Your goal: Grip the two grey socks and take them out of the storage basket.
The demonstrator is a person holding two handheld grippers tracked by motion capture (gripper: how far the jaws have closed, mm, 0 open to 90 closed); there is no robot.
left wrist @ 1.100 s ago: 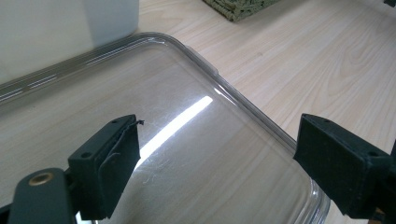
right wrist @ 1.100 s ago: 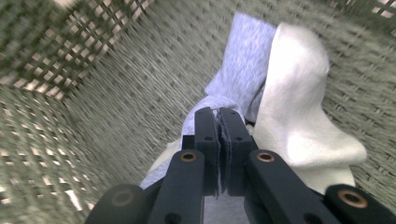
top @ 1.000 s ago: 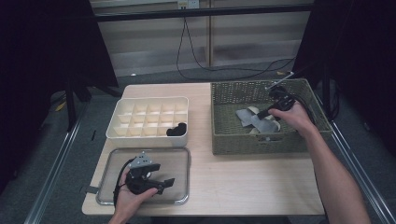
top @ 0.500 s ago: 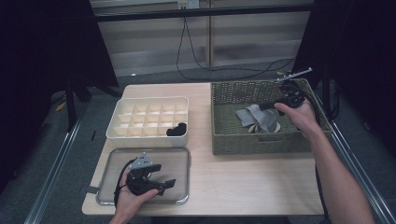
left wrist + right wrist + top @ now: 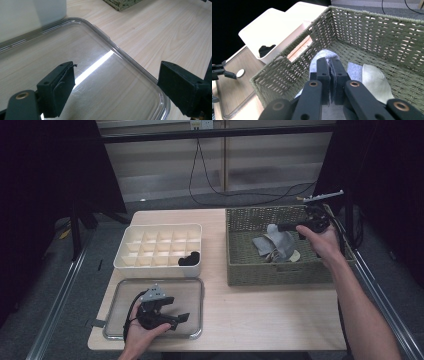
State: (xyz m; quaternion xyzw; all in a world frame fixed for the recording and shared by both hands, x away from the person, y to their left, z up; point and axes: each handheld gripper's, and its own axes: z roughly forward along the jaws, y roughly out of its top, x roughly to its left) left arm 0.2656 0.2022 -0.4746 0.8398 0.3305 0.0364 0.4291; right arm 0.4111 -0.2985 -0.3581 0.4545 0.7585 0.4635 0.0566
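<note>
Overhead camera faces my table point(image 5: 250, 320); my jaw cameras sit close; right and overhead share basket point(image 5: 372, 37).

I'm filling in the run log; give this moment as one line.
right gripper: shut on grey sock, above wicker basket | left gripper: open over clear lid

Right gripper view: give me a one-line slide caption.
Right gripper shut on a grey fabric sock inside the green woven basket, cream sock beside it.
</note>
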